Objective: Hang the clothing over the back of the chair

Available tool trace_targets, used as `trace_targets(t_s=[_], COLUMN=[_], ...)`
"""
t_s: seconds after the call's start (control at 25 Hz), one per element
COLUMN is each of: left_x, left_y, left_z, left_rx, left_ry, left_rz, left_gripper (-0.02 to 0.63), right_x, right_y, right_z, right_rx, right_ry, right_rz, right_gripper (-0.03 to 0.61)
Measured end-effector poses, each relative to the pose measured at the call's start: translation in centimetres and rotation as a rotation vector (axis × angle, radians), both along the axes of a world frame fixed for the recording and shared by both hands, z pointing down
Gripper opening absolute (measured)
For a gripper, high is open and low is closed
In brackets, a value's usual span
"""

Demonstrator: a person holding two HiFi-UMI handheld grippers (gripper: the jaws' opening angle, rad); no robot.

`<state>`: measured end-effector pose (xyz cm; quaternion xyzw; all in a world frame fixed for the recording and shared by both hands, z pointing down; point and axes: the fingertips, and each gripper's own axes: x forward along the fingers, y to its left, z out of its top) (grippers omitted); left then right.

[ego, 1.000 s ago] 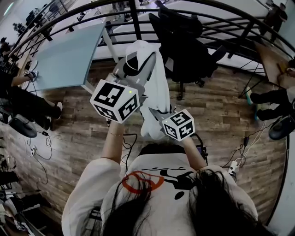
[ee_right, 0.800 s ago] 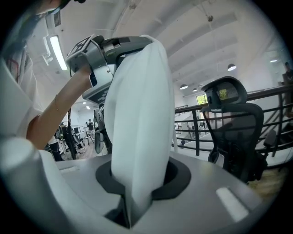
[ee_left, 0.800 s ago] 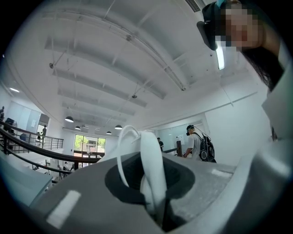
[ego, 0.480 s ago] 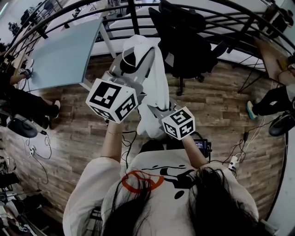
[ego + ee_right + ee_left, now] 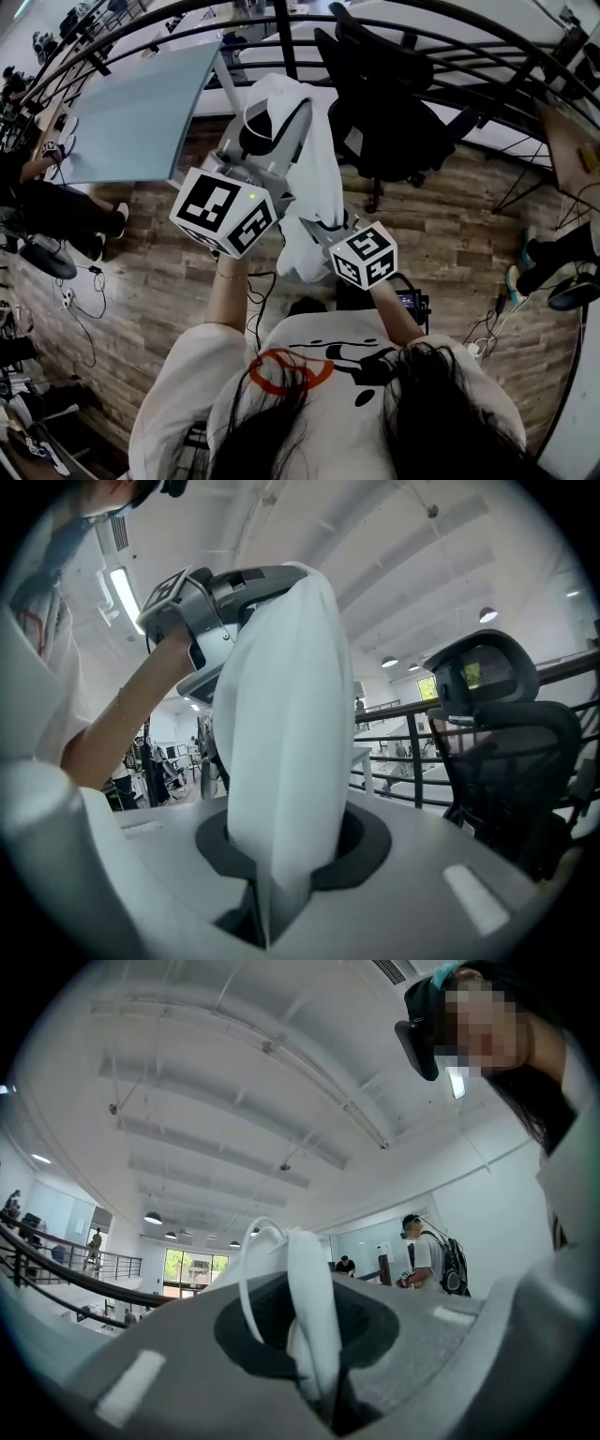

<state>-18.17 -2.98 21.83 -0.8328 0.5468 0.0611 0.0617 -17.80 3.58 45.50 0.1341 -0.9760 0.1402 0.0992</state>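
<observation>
Quick status from my end: the hanging part hasn't happened yet. The clothing (image 5: 317, 187) is up in the air in front of me, well off the floor (image 5: 450, 234), pinched at two spots. The left tongs (image 5: 317, 1387) are clenched on a bunched fold with a thin loop or cord sticking up next to it. The right tongs (image 5: 267, 911) are clamped on a broad white fold lower down, so the cloth runs from the far, higher grip down to the near one.

The chair (image 5: 389, 122) is on the far right by the railing (image 5: 487, 47). Its back looks bare, and the cloth looks just short of it, not touching as far as I can tell. A tabletop (image 5: 131, 112) sits far left, not involved.

So I'd call it: pickup done, carry under way. Left to do is get it over to the chair, lay it across the top of the back so it hangs on both sides, then let go with both.

Containers: none in view that matter here. No bin, basket or box, so nothing to report there.
</observation>
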Motion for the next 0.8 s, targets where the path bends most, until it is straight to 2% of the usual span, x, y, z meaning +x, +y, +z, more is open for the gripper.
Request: trace_targets(t_s=[0.32, 0.48, 0.64, 0.72, 0.8], left_x=[2.1, 2.2, 2.5, 3.3, 4.1], left_y=[-5.6, -8.1, -11.0, -12.1, -12.8], left_z=[-4.2, -5.4, -5.6, -5.5, -5.6], left_rx=[0.112, 0.13, 0.116, 0.118, 0.127], left_ry=[0.028, 0.015, -0.008, -0.034, -0.05], left_rz=[-0.088, -0.154, -0.187, -0.204, -0.212], left_gripper=[0.141, 0.14, 0.14, 0.14, 0.14], right_x=[2.1, 3.5, 4.9, 5.7, 6.3], right_y=[-7.8, -11.2, -15.2, -16.9, -17.8], right_z=[-3.4, -4.1, -4.1, -3.8, -4.1], right_rx=[0.085, 0.142, 0.161, 0.155, 0.139], right_ry=[-0.082, -0.104, -0.103, -0.1, -0.11], right_rz=[-0.1, -0.138, -0.137, -0.124, -0.117], right_gripper=[0.12, 0.212, 0.249, 0.231, 0.144])
